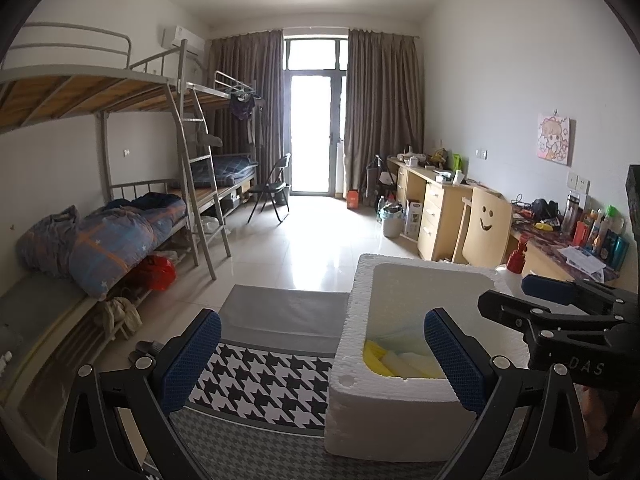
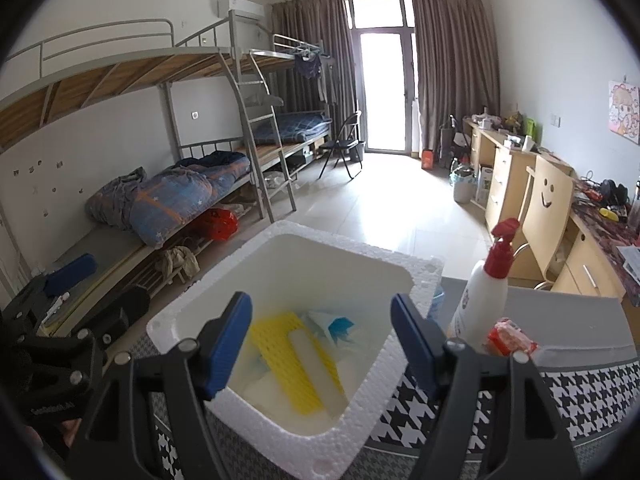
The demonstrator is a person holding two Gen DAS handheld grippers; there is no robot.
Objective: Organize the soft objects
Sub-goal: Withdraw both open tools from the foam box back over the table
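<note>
A white foam box (image 1: 360, 320) stands on a houndstooth cloth (image 1: 260, 384). Inside the foam box (image 2: 172, 324) lie a yellow perforated mat (image 2: 280, 344), a white roll (image 2: 312, 360) and a white packet with a blue print (image 2: 336, 326). My right gripper (image 2: 322, 304) hangs open above the box's near rim, with nothing between its pads. My left gripper (image 1: 322, 320) is open too, low over the cloth, its fingers on either side of the box's left wall without touching it. The yellow mat (image 1: 376, 354) shows in the box's corner.
A white pump bottle with a red top (image 2: 484, 300) and a red packet (image 2: 512, 340) stand right of the box. Bunk beds (image 1: 120, 220) with bedding line the left wall, and desks (image 1: 440, 208) with a wooden chair (image 1: 484, 228) line the right. Tiled floor lies ahead.
</note>
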